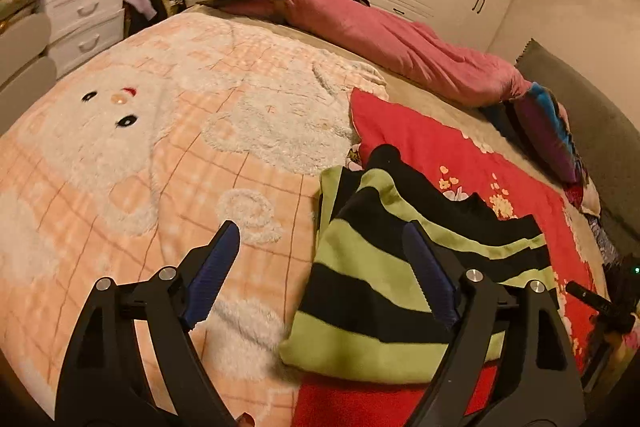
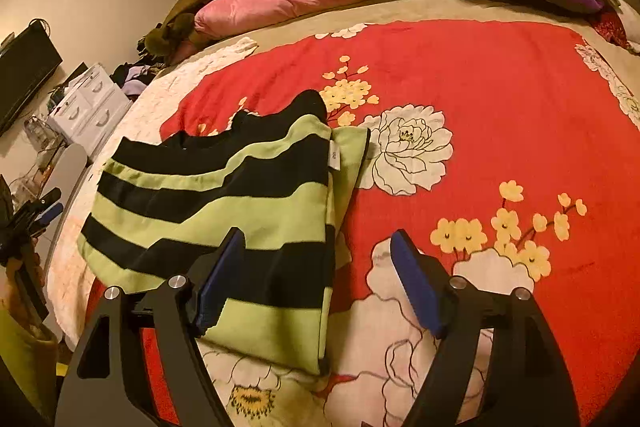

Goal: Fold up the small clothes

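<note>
The fold in hand looks finished and let go: the green-and-black striped knit top (image 2: 224,203) lies as a compact rectangle on the red floral blanket (image 2: 500,75), and neither tool is gripping it. The left gripper (image 1: 320,275) stands released, jaws wide apart, hovering over the top's left edge where the red floral blanket meets the peach checked fleece blanket with a white animal figure (image 1: 132,131); nothing is pinched between its blue ribbed pads (image 1: 212,275). The right gripper (image 2: 320,283) is likewise released, spread over the top's right edge, one finger above the stripes and the other above the red floral blanket's white blossom.

The next move probably calls for either one more fold, each gripper pinching a corner of the near hem and carrying it toward the neckline, or setting the piece aside and fetching another garment.

The top appears folded with its sides tucked under; a black collar peaks at the end farthest from the grippers, a small white label (image 2: 334,157) shows at the right seam, and the layers sit slightly uneven.
</note>
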